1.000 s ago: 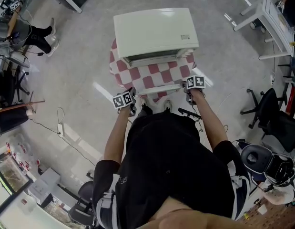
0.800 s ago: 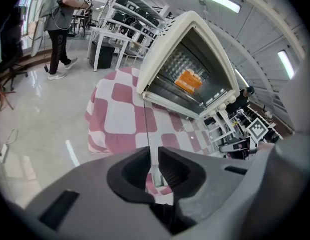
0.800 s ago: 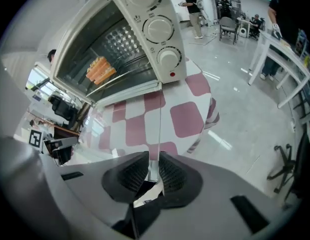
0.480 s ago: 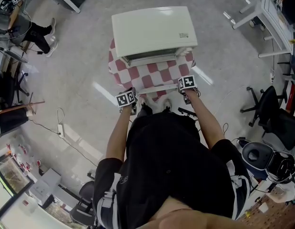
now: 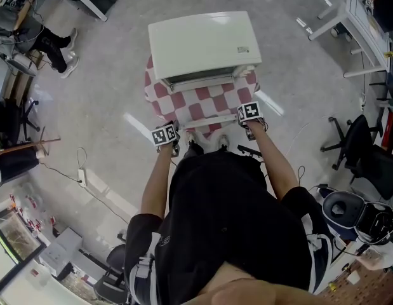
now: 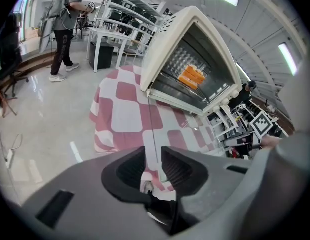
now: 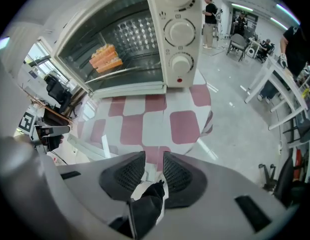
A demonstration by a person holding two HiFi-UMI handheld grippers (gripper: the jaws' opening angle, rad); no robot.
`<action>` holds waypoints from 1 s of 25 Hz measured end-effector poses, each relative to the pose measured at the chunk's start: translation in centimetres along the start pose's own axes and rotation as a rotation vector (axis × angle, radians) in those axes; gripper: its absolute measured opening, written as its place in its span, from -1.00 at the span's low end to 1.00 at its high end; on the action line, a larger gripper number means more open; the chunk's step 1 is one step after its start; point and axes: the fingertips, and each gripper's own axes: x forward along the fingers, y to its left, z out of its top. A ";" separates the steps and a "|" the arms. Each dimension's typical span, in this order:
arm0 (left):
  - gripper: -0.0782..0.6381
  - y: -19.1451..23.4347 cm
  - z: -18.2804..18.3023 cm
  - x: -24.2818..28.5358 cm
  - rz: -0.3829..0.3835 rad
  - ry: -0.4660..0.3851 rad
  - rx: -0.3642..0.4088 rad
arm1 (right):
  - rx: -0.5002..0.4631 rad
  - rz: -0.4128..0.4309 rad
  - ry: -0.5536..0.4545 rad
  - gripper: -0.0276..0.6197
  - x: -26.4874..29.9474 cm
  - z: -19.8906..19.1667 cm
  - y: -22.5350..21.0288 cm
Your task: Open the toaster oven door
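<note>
Oven [image 5: 206, 43] is set on a checked cloth [image 5: 159, 88]; its glass door [image 5: 212, 118] is seen let down flat toward the person. The left gripper [image 6: 153, 156] is held at the door's front left corner and the right gripper [image 7: 155, 164] at the front right corner. Both pairs of jaws are being spread. The door's edge is seen in the left gap, unpinched. At the right jaws it lies just ahead; whether it reaches between them cannot be told.
</note>
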 end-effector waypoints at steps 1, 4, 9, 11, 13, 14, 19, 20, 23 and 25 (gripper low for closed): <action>-0.52 0.1 0.4 -0.7 0.010 -0.011 0.001 | -0.016 -0.006 -0.029 -0.52 -0.9 0.6 0.2; -0.52 -0.7 3.1 -3.6 0.026 -0.111 0.017 | -0.057 0.001 -0.182 -0.52 -5.2 3.9 1.9; -0.66 -6.3 11.5 -10.2 -0.017 -0.389 0.136 | -0.119 0.027 -0.548 -0.73 -15.7 11.2 6.0; -0.75 -9.9 15.4 -13.8 -0.046 -0.516 0.228 | -0.151 0.032 -0.683 -0.77 -20.3 13.6 7.6; -0.76 -13.5 18.4 -17.3 -0.075 -0.627 0.302 | -0.176 0.053 -0.800 -0.82 -24.4 15.3 9.2; -0.76 -15.1 19.7 -19.1 -0.086 -0.681 0.336 | -0.189 0.069 -0.851 -0.83 -26.3 15.9 10.1; -0.76 -22.4 22.0 -26.8 -0.142 -0.918 0.475 | -0.291 0.061 -1.051 -0.83 -33.3 16.4 13.9; -0.76 -23.3 21.7 -27.6 -0.154 -0.939 0.485 | -0.306 0.054 -1.074 -0.83 -34.0 16.0 14.3; -0.76 -25.1 20.4 -28.4 -0.152 -0.967 0.523 | -0.311 0.055 -1.113 -0.83 -34.8 14.7 15.2; -0.76 -25.6 19.6 -28.2 -0.146 -0.964 0.550 | -0.301 0.062 -1.126 -0.83 -34.6 14.0 15.5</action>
